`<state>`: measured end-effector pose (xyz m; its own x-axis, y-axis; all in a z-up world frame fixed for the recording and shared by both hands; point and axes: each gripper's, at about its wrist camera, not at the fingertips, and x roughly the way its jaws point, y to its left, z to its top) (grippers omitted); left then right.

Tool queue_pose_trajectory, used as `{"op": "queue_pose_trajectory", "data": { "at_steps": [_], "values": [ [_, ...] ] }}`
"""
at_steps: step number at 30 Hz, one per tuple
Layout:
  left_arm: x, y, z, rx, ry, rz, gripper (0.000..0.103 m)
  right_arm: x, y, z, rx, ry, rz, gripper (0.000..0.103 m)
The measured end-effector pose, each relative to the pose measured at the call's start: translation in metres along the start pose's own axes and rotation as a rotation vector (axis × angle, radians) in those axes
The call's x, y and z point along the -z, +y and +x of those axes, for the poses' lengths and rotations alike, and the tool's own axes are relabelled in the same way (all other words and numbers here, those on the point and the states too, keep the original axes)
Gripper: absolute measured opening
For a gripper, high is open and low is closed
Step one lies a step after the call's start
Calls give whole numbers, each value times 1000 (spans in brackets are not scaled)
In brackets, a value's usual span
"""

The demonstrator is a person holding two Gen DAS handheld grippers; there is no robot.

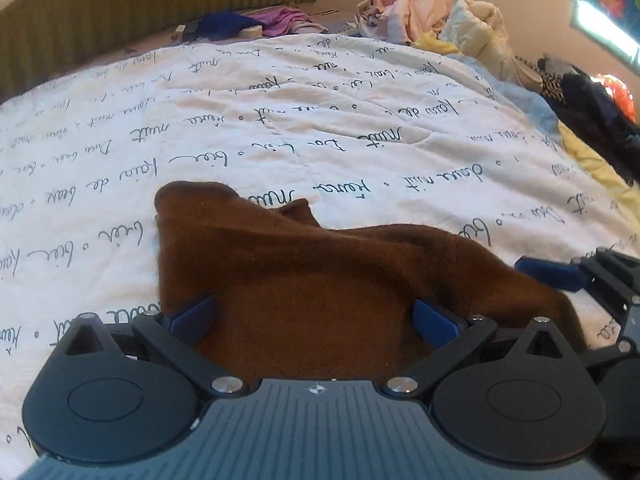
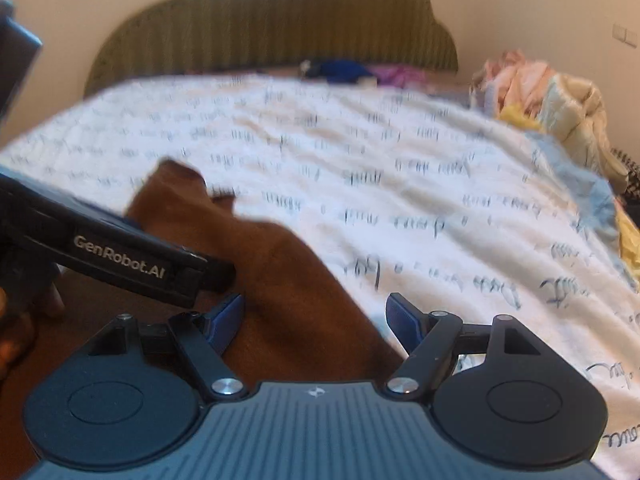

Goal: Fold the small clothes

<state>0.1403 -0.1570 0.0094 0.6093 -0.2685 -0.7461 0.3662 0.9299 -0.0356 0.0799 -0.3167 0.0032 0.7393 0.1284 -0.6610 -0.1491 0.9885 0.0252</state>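
Observation:
A small brown garment lies rumpled on the white quilt with black script. My left gripper is open, its blue fingers spread over the garment's near part, holding nothing. My right gripper is open too, over the garment's right edge. In the left wrist view a blue finger of the right gripper shows at the right, next to the garment. In the right wrist view the left gripper's black body crosses the left side. The right wrist view is blurred.
A green padded headboard stands at the far end. A heap of pink, cream and yellow clothes lies at the far right. Blue and purple clothes lie near the headboard. Dark clothes lie along the right edge.

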Motion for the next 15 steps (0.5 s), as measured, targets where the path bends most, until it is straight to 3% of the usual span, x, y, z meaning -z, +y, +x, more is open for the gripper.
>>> {"op": "queue_pose_trajectory", "data": {
  "at_steps": [2,4,8,12,15],
  "values": [
    [3,2,-1,-2,-17,-14,103,4,-8,6,22,-3,45,103],
    [1,3,-6,-2,-18,-22,103,4,-16,6,-7,3,87,103],
    [6,5,-36,-16,-75,-41,103,2,-6,-25,34,-59,38,103],
    [22,12,-64,-44,-57,-137,103,7,6,-63,19,-114,49,103],
    [38,8,-82,-57,-76,-125,103,20,22,-86,51,-146,38,103]
  ]
}}
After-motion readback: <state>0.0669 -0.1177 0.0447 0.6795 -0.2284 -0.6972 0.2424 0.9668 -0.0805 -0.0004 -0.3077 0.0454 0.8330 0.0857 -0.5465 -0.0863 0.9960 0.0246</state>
